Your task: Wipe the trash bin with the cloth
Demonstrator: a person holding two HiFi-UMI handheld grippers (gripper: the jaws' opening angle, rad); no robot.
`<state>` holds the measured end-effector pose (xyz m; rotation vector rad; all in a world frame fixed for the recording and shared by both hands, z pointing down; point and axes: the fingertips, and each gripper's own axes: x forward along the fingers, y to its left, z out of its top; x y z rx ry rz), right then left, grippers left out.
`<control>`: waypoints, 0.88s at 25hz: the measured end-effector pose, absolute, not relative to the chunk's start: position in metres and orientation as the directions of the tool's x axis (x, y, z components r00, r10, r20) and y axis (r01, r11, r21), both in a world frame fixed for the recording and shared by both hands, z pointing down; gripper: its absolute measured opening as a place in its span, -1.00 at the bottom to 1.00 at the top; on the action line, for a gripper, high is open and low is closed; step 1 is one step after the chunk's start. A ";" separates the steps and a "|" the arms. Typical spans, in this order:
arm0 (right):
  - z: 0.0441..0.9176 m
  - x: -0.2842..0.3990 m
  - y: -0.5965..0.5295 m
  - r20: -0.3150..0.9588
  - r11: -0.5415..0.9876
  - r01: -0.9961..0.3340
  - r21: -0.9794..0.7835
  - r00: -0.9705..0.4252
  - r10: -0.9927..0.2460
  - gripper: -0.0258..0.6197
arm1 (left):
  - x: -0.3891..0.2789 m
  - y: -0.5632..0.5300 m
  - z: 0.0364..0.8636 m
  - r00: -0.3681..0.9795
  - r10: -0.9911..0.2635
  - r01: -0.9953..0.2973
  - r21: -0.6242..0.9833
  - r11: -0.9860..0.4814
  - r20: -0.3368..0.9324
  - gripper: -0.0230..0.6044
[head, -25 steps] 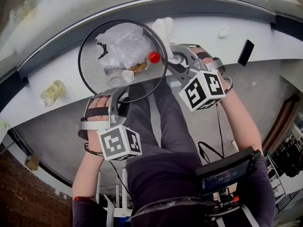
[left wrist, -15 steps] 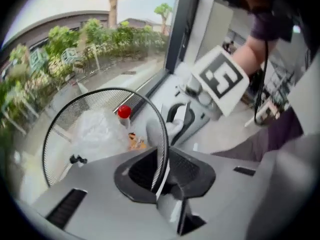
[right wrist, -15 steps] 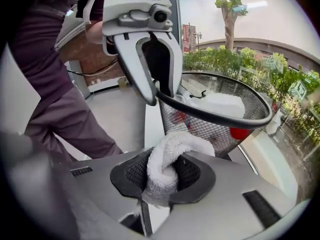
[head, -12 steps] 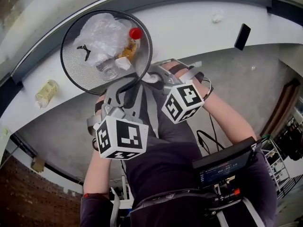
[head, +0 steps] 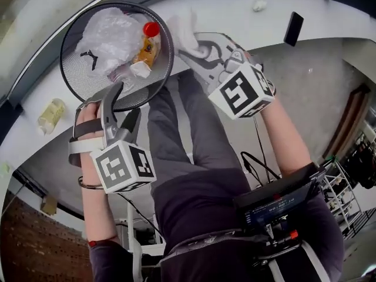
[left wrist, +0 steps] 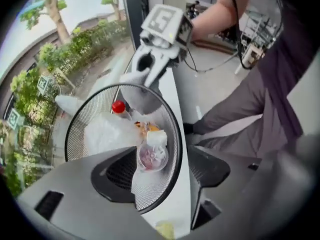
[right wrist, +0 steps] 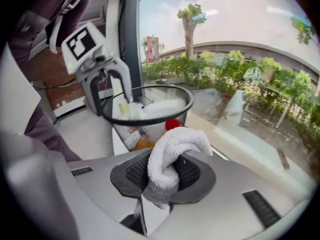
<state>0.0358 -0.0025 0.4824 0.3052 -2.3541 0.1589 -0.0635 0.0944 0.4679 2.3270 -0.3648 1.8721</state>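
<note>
The black mesh trash bin (head: 88, 78) stands on the white ledge with a clear plastic bag, a red-capped bottle (head: 151, 29) and a cup inside. My left gripper (head: 124, 103) is at the bin's near edge. Its jaws are opening, and in the left gripper view (left wrist: 162, 171) the bin's rim (left wrist: 176, 139) passes between them with neither pad pressing on it. My right gripper (head: 191, 44) is shut on a bunched white cloth (head: 182, 25) just right of the rim. In the right gripper view the cloth (right wrist: 172, 154) bulges from the jaws, the bin (right wrist: 150, 109) behind it.
On the ledge lie a black phone (head: 292, 28), a crumpled white scrap (head: 258, 3) and a yellowish jar (head: 50, 115). A window runs along the ledge's far side. The person's legs (head: 194, 140) and a device with a screen (head: 276, 207) sit below the grippers.
The bin sits further up and left in the head view. My left gripper's jaws have spread wide at its rim. My right gripper has risen with the cloth to the rim's right side.
</note>
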 end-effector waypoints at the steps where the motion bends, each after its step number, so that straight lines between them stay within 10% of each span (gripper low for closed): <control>1: 0.474 0.039 -0.019 0.675 0.947 -0.318 -0.035 -0.707 -0.213 -0.64 | -0.071 0.097 0.476 0.166 -0.088 -0.237 -0.047 -0.970 0.982 0.09; 13: 0.490 0.033 -0.044 0.375 0.494 -0.413 -0.765 -0.910 -0.179 -0.64 | -0.066 0.096 0.481 0.222 -0.049 -0.313 0.024 -0.949 0.974 -0.40; 22: 0.515 0.022 0.029 0.362 0.339 -0.355 -0.871 -0.931 -0.044 -0.64 | -0.033 0.089 0.471 0.352 -0.054 -0.512 0.144 -0.847 0.935 -0.46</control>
